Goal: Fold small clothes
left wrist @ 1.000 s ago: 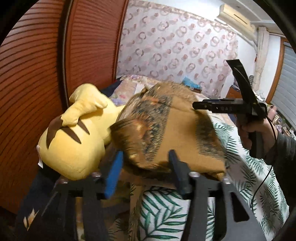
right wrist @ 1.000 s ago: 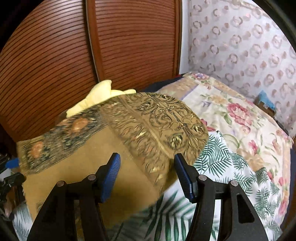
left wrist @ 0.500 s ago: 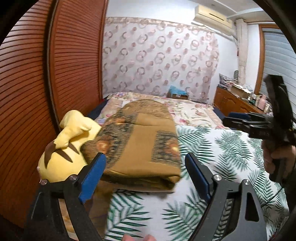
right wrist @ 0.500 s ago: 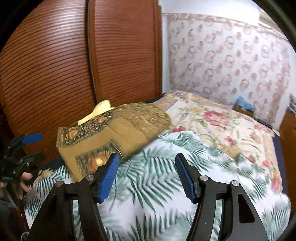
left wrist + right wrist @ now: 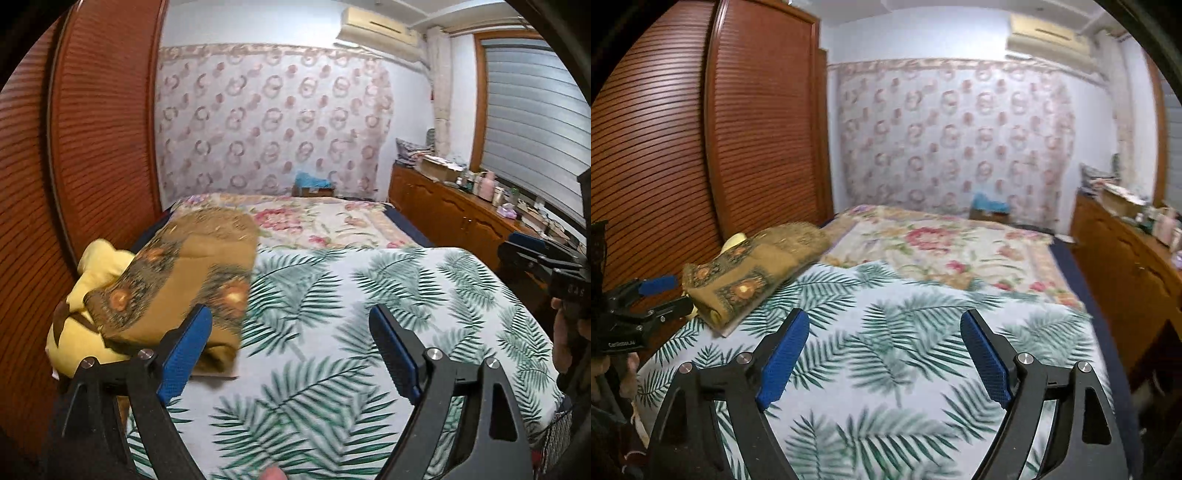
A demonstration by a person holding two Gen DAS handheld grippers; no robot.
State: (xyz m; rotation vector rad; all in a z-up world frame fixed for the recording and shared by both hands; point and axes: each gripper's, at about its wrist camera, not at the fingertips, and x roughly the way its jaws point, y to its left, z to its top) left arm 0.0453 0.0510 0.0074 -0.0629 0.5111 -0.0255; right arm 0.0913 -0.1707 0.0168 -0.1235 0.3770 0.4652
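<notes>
From the left wrist view, the left tool [image 5: 290,354] stands spread wide with nothing between its blue pads, hanging over the palm-leaf bedspread [image 5: 369,295]. The folded brown patterned garment [image 5: 177,280] lies up and to the left of this tool, at the bed's left edge, resting partly on a yellow plush toy [image 5: 85,295] beside the wooden wardrobe door [image 5: 103,122]. Its long axis runs away from the camera, toward the head of the bed. The left pad overlaps its near corner in the picture, though no contact shows. The right tool [image 5: 535,258] sits at the far right edge, well apart from the garment.

From the right wrist view, the right tool [image 5: 882,354] has its jaws opening, empty, above bare bedspread [image 5: 905,332]. The garment [image 5: 753,273] lies far to the left, with the left tool [image 5: 646,302] just beside its near end. The left hand looks clearly nearer for any further handling.
</notes>
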